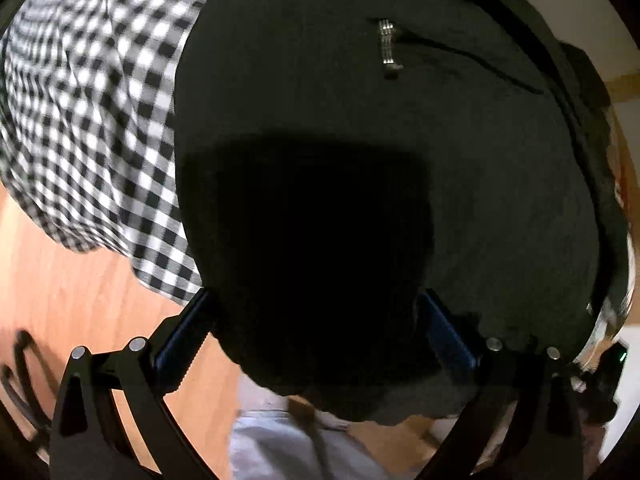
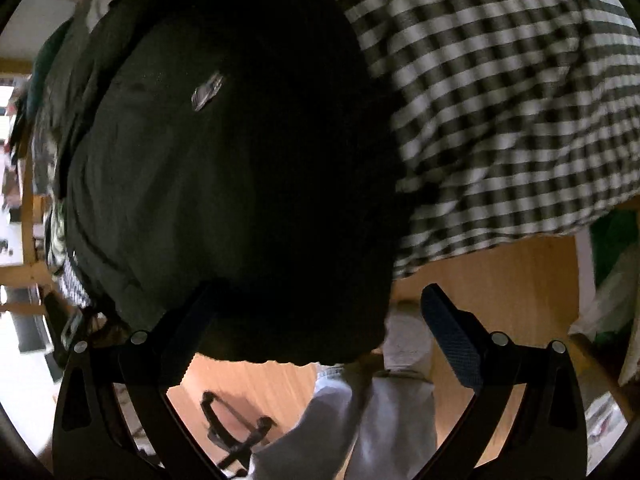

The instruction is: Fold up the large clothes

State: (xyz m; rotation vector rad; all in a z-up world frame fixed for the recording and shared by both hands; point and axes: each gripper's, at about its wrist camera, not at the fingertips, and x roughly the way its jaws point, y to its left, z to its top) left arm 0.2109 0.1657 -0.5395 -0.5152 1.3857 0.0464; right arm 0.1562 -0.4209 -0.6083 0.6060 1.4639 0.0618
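A large black garment (image 1: 360,140) with a metal zipper pull (image 1: 389,46) fills the left wrist view. It lies on a black-and-white checked cloth (image 1: 92,120). My left gripper (image 1: 316,320) has its jaws wide apart, with the garment's lower edge bulging between the fingers (image 1: 182,344). In the right wrist view the same black garment (image 2: 224,184) with its zipper pull (image 2: 206,90) hangs over the checked cloth (image 2: 500,112). My right gripper (image 2: 320,316) is open, its left finger (image 2: 188,332) under the garment's hem and its right finger (image 2: 452,336) clear of it.
A wooden floor (image 1: 60,280) lies below. The person's grey trousers (image 1: 288,448) show at the bottom, also in the right wrist view (image 2: 380,420). A black chair base (image 2: 236,428) stands on the floor. Wooden furniture (image 2: 28,208) and clutter are at left.
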